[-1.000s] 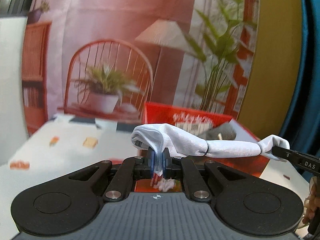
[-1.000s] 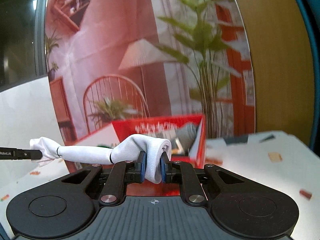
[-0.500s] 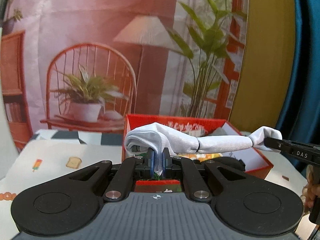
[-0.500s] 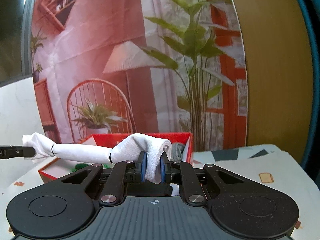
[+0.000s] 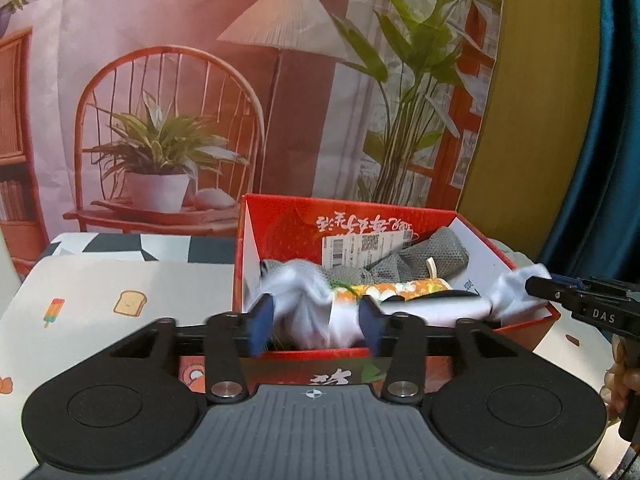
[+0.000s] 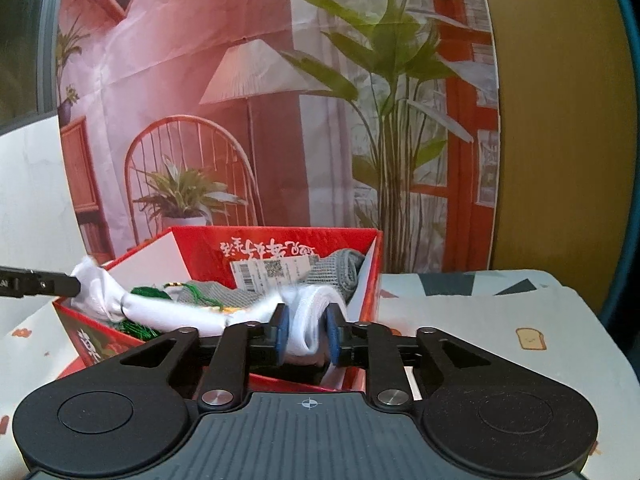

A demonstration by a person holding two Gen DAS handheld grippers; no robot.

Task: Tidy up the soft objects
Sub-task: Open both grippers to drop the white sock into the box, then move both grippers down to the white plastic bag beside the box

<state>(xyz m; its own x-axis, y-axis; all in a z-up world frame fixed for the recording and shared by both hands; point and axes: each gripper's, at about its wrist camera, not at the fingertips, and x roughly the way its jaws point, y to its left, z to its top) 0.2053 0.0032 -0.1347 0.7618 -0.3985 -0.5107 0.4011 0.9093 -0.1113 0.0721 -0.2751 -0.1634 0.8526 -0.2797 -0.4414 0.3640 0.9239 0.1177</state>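
Over the red box [image 5: 516,334]: both jaws just opened. Left gripper [image 5: 314,324] wide, clear of the white cloth roll [image 5: 320,312]; right gripper [image 6: 306,334] barely parted, cloth between. Roll dropping among the boxed items; release nearly done.

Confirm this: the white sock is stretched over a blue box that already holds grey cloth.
Wrong on the colour. In both wrist views the box is red, not blue. The rest holds: the white sock lies across the top of it, and grey cloth already sits inside.

Both tools' jaws have just been opening, and the white sock [image 5: 316,312] now sags into the red box [image 5: 440,344].
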